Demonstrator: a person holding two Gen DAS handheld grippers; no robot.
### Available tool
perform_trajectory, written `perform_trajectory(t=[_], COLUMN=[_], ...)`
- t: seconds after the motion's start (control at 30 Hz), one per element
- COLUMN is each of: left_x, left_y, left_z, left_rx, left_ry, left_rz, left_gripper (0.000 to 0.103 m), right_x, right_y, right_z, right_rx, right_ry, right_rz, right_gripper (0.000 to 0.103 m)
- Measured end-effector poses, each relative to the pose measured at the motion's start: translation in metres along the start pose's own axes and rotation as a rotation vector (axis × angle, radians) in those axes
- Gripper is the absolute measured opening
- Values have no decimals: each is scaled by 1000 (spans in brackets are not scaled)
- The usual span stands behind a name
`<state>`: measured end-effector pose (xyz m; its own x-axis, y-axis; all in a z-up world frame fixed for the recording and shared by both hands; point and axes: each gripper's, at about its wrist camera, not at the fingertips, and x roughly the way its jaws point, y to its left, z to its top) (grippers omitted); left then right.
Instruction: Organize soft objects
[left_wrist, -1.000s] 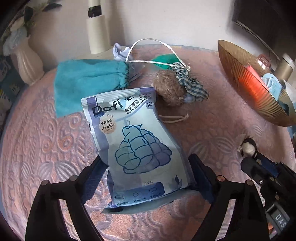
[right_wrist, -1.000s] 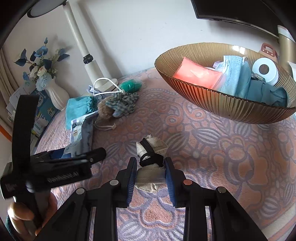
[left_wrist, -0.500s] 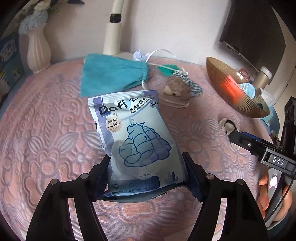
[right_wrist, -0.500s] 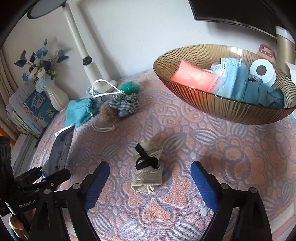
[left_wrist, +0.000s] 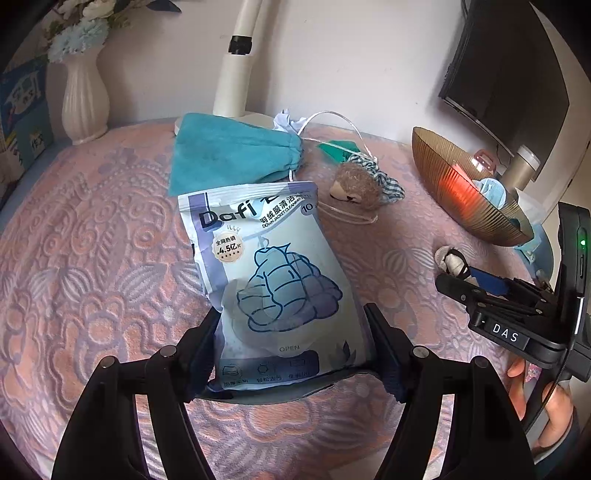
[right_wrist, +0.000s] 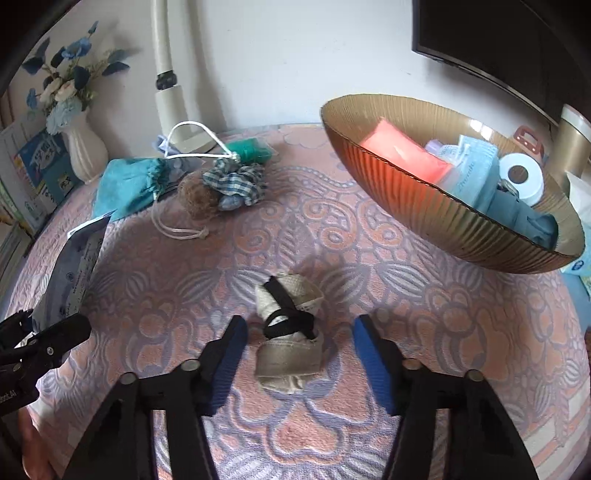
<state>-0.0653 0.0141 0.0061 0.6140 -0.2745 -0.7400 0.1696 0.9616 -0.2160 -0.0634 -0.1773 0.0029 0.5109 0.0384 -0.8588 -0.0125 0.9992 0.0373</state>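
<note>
In the left wrist view, the left gripper (left_wrist: 295, 347) pinches the lower end of a pale blue plastic packet of down-jacket cleaning wipes (left_wrist: 271, 284), its pads pressed on both side edges, and the packet reaches up toward twelve o'clock over the pink and lilac embossed tablecloth (left_wrist: 92, 280). At eleven o'clock lies a teal drawstring pouch (left_wrist: 232, 153); at one o'clock sit a brown fuzzy ball (left_wrist: 356, 181) and a blue checked scrunchie (left_wrist: 384, 177). At two o'clock stands a ribbed amber glass bowl (left_wrist: 454, 206) with something orange and pale blue cloth inside. In the right wrist view, the right gripper (right_wrist: 299, 354) is closing, its blue pads spread either side of a rolled beige cloth bundle tied with a black band (right_wrist: 288, 332) and not touching it; the bundle lies on the tablecloth at the centre. At two o'clock the bowl (right_wrist: 424, 206) holds an orange pack (right_wrist: 402, 151), folded blue cloths (right_wrist: 491, 177) and a white tape roll (right_wrist: 521, 177).
</note>
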Motion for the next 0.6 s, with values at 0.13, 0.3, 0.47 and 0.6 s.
perform_trajectory(t=[0.13, 0.3, 0.47, 0.6], left_x=[-1, 0, 2, 0], left_y=[-3, -3, -4, -11], left_z=[-1, -1, -1, 2], left_rx=[0, 1, 4, 19], left_ry=[-3, -2, 4, 0], left_rz=[1, 5, 23, 80], left_gripper=[71, 71, 71, 71], right_x=[-4, -3, -6, -21], right_y=[10, 9, 6, 6], right_z=[-2, -1, -2, -7], right_rx=[-54, -53, -40, -35], right_ry=[-15, -9, -20, -49], right_rz=[21, 32, 45, 125], right_gripper=[36, 33, 28, 28])
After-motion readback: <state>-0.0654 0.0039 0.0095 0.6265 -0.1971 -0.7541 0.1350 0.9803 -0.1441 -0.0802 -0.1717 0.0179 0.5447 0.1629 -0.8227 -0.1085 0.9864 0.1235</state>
